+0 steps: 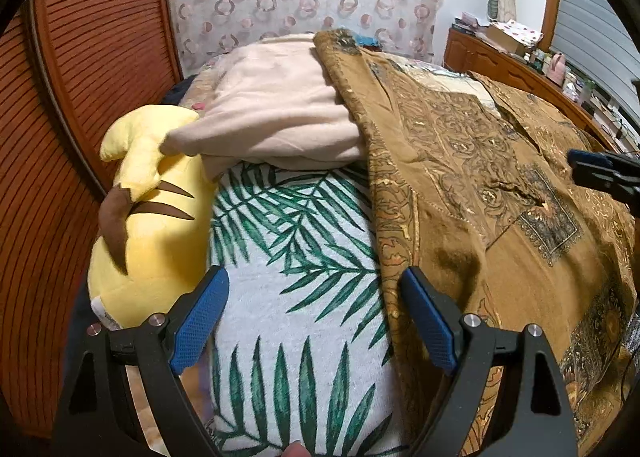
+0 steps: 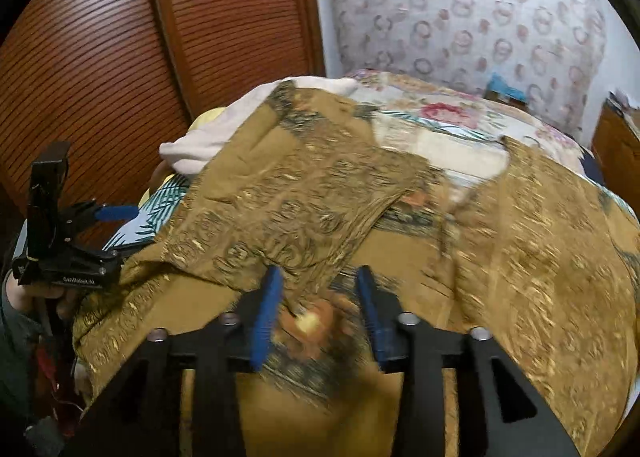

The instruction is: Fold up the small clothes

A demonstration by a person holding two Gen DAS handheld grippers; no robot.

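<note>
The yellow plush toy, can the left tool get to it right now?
Probably yes. The left tool is open and empty above the leaf-print towel, and the yellow plush toy lies right beside its left finger. Only the pink cloth covers the toy's far end; the near side looks free.

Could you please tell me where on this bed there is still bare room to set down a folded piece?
The palm-leaf towel lies clear between the yellow plush toy and the brown patterned garment. A strip of floral bedspread shows beyond the garment. Elsewhere is crowded: the garment covers the middle, with the pink cloth heaped behind.
</note>
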